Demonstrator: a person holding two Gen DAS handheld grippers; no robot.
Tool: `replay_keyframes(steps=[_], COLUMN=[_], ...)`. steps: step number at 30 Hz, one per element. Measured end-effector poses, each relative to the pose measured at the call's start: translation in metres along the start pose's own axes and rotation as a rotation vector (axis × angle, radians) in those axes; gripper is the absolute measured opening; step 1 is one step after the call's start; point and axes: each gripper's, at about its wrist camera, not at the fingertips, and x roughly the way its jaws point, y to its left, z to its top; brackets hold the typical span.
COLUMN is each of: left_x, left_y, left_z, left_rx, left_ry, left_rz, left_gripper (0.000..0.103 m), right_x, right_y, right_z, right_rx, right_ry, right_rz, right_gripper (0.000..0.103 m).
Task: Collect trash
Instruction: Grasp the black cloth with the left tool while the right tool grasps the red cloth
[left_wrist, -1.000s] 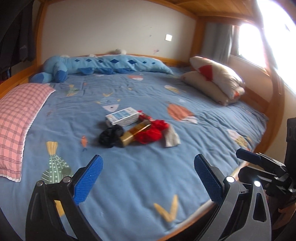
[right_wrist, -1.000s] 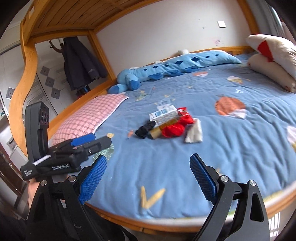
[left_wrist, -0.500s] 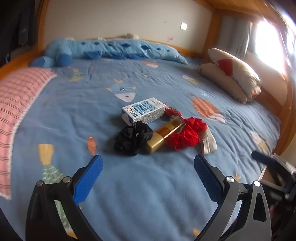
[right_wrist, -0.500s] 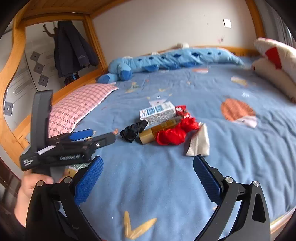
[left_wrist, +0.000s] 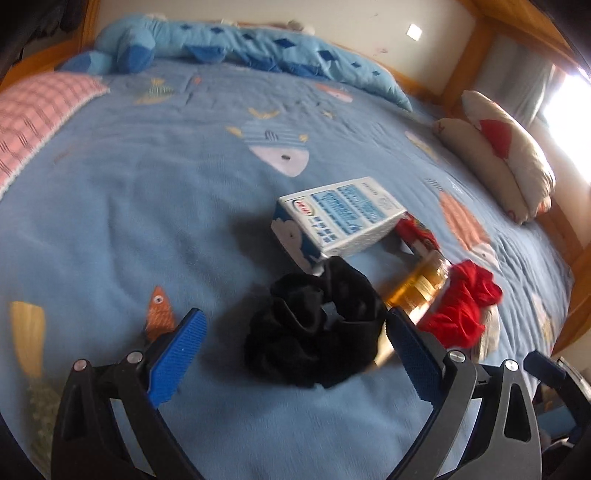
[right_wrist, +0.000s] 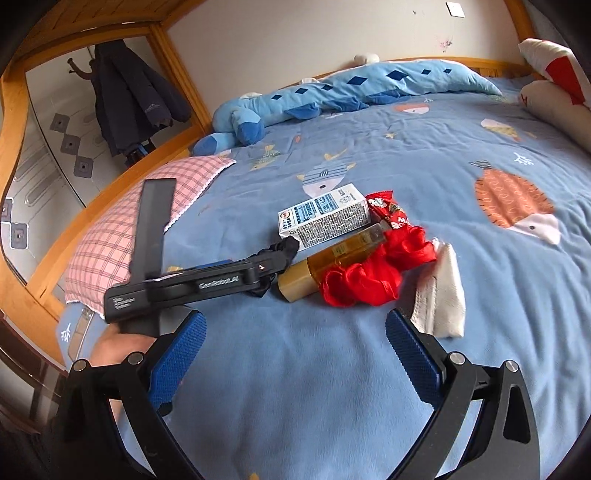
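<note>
While the bed (right_wrist: 369, 387) fills both views under a blue cover printed with fish, a small heap of things is seen near its middle. At the far left a pink checked pillow (right_wrist: 122, 236) is laid along the wooden bed frame (right_wrist: 44, 266), and a long blue plush toy (right_wrist: 332, 92) is stretched along the back wall. The left gripper (left_wrist: 295, 350) is held wide open, its blue pads set on either side of a black cloth bundle (left_wrist: 314, 332), with neither pad seen to touch it. In the right wrist view this gripper's body is seen reaching from the left to the heap, partly hiding the bundle. Just behind the bundle a blue and white carton (left_wrist: 340, 225) is laid on its side. To its right an amber bottle (right_wrist: 332, 262) with a gold cap is laid beside the carton, a red snack wrapper (right_wrist: 388, 210) at its far end. A red crumpled cloth (right_wrist: 369, 273) is pressed against the bottle, and a folded white cloth (right_wrist: 443, 295) is set just right of that. The right gripper (right_wrist: 295, 350) is held open and empty above bare cover, near the heap. Two cream and red cushions (left_wrist: 509, 158) are stacked at the far right.
</note>
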Motion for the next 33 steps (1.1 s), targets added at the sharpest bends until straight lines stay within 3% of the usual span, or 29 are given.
replay_keyframes(steps=[5, 6, 8, 11, 13, 14, 25, 33], left_x=[0.008, 0.007, 0.008, 0.01, 0.008, 0.007, -0.039, -0.049], left_y=[0.004, 0.004, 0.004, 0.003, 0.005, 0.007, 0.004, 0.004], left_z=[0.0, 0.0, -0.001, -0.005, -0.007, -0.007, -0.015, -0.01], left_rx=[-0.005, 0.002, 0.012, 0.032, 0.021, 0.015, 0.02, -0.006], left_ry=[-0.004, -0.008, -0.009, -0.019, -0.022, -0.023, -0.124, -0.13], left_rz=[-0.007, -0.009, -0.01, 0.017, -0.006, -0.02, -0.068, -0.125], left_gripper=[0.086, 0.08, 0.059, 0.039, 0.023, 0.02, 0.016, 0.016], right_x=[0.013, 0.014, 0.016, 0.019, 0.021, 0.021, 0.016, 0.032], right_y=[-0.005, -0.006, -0.006, -0.006, -0.007, -0.007, -0.011, -0.028], right_z=[0.002, 0.001, -0.001, -0.004, -0.005, -0.005, 0.001, 0.014], right_rx=[0.033, 0.04, 0.044, 0.044, 0.048, 0.048, 0.059, 0.114], right_ry=[0.023, 0.028, 0.035, 0.043, 0.05, 0.051, 0.025, 0.039], right_rz=[0.012, 0.02, 0.025, 0.024, 0.025, 0.022, -0.009, -0.026], right_gripper=[0.094, 0.094, 0.094, 0.094, 0.094, 0.094, 0.094, 0.093])
